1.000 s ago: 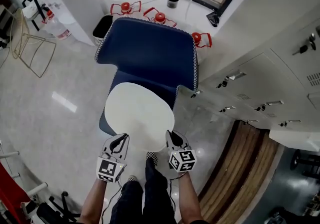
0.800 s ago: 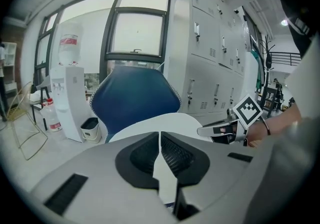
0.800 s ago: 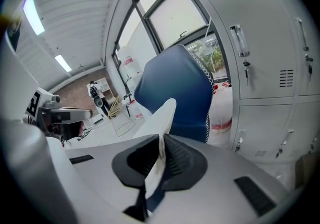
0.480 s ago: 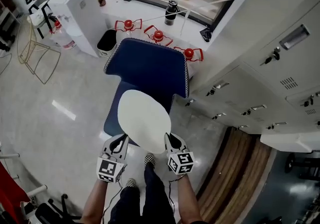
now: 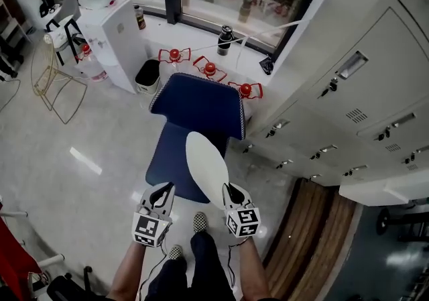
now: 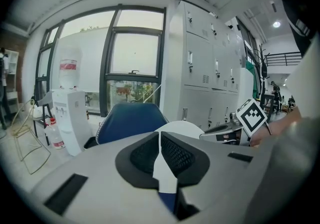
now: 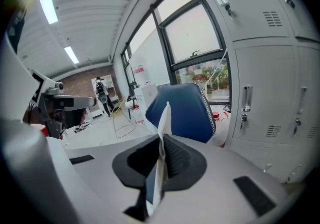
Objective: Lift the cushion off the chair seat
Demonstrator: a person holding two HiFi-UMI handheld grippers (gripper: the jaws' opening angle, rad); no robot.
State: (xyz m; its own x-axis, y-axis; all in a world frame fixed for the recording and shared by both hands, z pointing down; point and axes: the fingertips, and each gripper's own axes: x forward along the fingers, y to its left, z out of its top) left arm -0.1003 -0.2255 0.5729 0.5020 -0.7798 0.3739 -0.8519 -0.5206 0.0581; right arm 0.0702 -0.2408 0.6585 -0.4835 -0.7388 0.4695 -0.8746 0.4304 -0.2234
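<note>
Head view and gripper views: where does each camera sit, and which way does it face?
Head view: on the person's head, facing steeply down at the chair and cushion; forearms, legs, left tool and right tool show.
Left gripper view: on the left tool, facing along its jaws toward the window; the right tool and its hand show at right.
Right gripper view: on the right tool, facing along jaws clamped on the cushion's edge, chair beyond.
Shared: all three show chair and cushion.

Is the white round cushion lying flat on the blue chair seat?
No, the white round cushion stands tilted on edge, clamped in the right gripper.
</note>
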